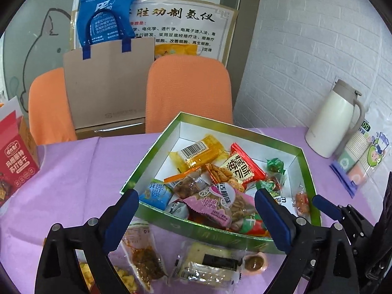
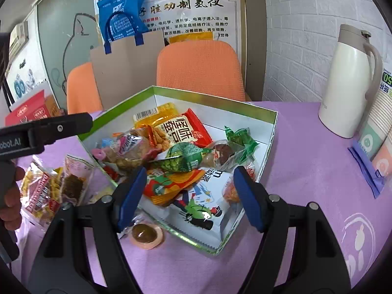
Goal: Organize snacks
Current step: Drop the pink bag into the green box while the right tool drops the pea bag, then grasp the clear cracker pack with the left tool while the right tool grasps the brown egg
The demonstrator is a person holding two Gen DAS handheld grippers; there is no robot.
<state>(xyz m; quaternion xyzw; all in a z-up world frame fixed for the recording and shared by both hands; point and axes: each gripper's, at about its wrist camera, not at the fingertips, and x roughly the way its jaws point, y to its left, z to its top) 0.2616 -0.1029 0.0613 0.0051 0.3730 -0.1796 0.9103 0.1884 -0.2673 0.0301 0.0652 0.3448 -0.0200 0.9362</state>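
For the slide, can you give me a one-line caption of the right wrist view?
Open right gripper hovering over the green-rimmed snack box on a purple tablecloth, jelly cup and two packets outside.

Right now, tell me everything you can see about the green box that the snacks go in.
The shallow green cardboard box has shiny green outer walls and a plain white inside. It sits open, with no lid on it, flat on the purple tablecloth, one corner pointing towards the orange chairs. Wrapped snacks fill much of it in a loose pile. A small round jelly cup lies on the cloth just outside its near wall. Neither gripper touches it.
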